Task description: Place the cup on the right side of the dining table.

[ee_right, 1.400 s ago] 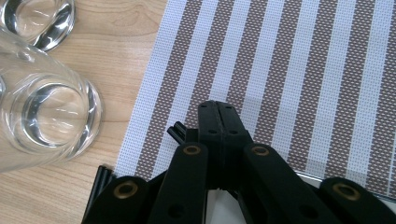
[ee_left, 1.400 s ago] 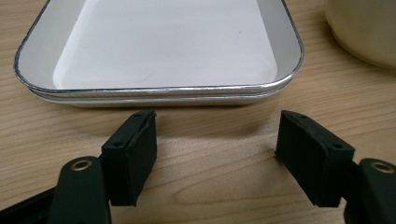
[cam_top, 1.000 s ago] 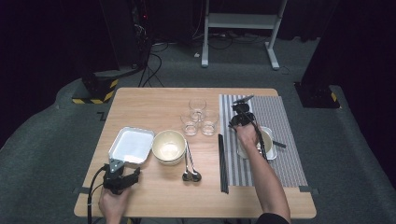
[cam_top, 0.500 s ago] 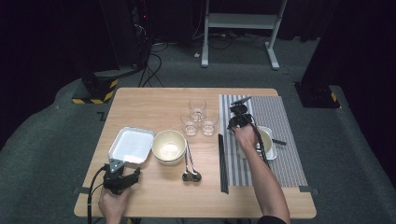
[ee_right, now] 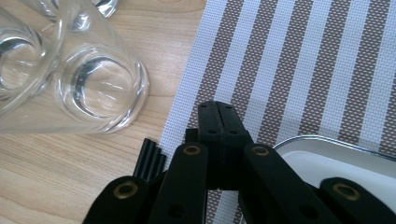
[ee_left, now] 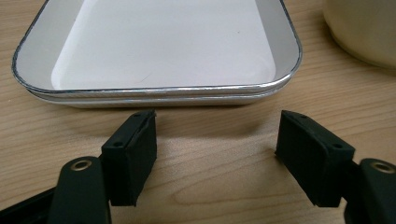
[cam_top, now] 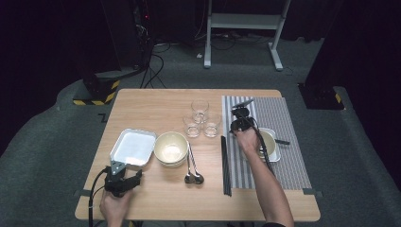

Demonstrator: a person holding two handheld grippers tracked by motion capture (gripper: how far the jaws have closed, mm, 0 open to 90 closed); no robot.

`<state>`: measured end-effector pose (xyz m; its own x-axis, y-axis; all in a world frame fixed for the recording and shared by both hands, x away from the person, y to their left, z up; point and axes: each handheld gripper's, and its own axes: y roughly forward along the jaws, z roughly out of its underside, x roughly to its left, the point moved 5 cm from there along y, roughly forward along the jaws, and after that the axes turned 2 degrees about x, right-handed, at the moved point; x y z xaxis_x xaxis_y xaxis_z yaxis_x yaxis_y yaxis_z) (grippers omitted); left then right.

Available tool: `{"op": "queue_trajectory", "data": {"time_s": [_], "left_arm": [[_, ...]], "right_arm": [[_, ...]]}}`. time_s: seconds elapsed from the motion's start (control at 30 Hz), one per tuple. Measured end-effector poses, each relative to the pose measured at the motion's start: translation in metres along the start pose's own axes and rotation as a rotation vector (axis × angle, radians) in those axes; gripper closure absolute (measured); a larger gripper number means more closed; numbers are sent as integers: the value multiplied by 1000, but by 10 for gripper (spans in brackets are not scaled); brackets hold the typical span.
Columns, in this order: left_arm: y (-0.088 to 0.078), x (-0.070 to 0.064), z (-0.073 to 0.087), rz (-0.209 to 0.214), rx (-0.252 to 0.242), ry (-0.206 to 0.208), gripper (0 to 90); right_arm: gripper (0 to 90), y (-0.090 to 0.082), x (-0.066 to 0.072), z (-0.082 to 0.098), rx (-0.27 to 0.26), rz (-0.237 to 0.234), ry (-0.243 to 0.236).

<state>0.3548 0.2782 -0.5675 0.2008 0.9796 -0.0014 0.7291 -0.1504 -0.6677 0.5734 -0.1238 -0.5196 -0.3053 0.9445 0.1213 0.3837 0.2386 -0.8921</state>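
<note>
- Left gripper point(ee_left: 217, 156) released, jaws apart over bare tabletop point(ee_left: 210, 196), just short of the white tray point(ee_left: 159, 46);
- Right gripper point(ee_right: 218, 122) clenched on nothing, above the striped mat point(ee_right: 299, 60), beside the glasses point(ee_right: 100, 88).

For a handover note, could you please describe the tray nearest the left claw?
Start at the wooden table and go to its near left part. The white tray lies there, left of the cream bowl; it is square, shallow and empty, with a thin metal rim.

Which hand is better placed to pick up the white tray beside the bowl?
Left. The left tongs stand open just short of the white tray, facing its near rim. The right tongs are shut, over the striped mat across the table.
</note>
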Motion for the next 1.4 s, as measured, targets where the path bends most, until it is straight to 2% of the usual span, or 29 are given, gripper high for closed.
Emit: {"op": "queue_trajectory", "data": {"time_s": [0.53,0.83,1.4], "left_arm": [[0,0,0,1,0,0,290],[0,0,0,1,0,2,291],[0,0,0,1,0,3,291]], "right_arm": [[900,-1,6,6,13,-5,-9],[900,-3,9,11,-6,-19,-9],[900,-5,12,15,-9,-25,-17]]}}
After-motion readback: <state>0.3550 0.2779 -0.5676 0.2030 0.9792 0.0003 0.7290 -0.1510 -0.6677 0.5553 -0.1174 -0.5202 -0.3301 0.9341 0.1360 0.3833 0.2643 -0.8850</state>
